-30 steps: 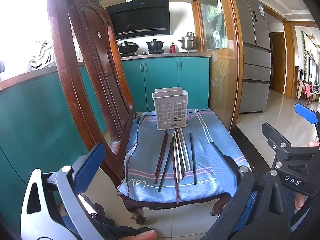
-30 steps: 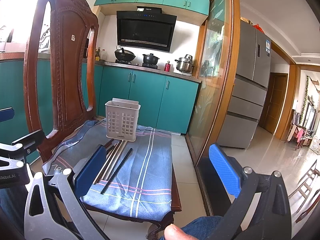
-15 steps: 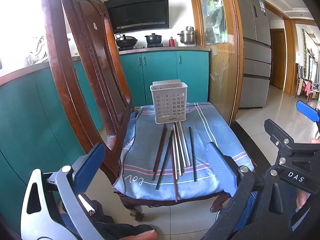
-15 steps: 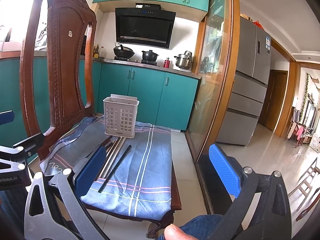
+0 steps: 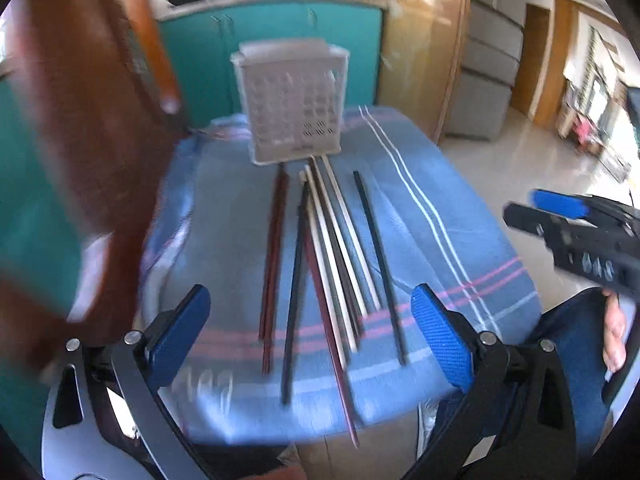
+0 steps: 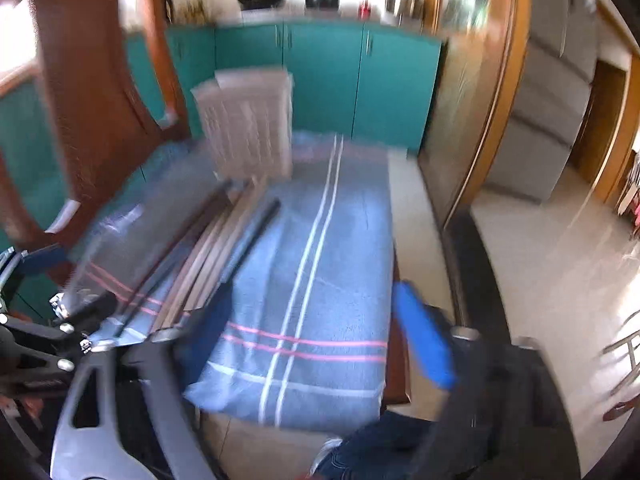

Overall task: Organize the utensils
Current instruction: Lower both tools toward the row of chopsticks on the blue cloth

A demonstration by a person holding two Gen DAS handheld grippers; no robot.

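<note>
- Left wrist view: the left gripper (image 5: 310, 330) has its jaws spread wide with nothing between them; its blue pads (image 5: 178, 334) sit low in the frame on either side of the near ends of the chopsticks (image 5: 328, 256).
- The chopsticks lie side by side on a blue striped towel (image 5: 440, 240) that covers the seat of a wooden chair (image 5: 80, 128). They fan slightly from far to near, and one reddish stick reaches past the towel's near edge.
- A white perforated utensil basket (image 5: 294, 104) stands upright at the far end of the towel, the far tips of several chopsticks just at its base.
- The right gripper (image 5: 580, 232) shows at the right edge, off the side of the towel, with a hand (image 5: 614, 332) below it.
- Right wrist view, heavily blurred: the right gripper (image 6: 320, 340) has its jaws parted and empty, hovering over the near part of the blue striped towel (image 6: 320, 260).
- The chopsticks (image 6: 216, 256) lie to the left of its jaws, running toward the utensil basket (image 6: 248, 128) at the far end.
- The left gripper (image 6: 44, 332) appears at the lower left, near the chopsticks' near ends.
- The wooden chair (image 6: 96, 92) back rises on the left; teal cabinets (image 6: 340, 80) stand behind.
</note>
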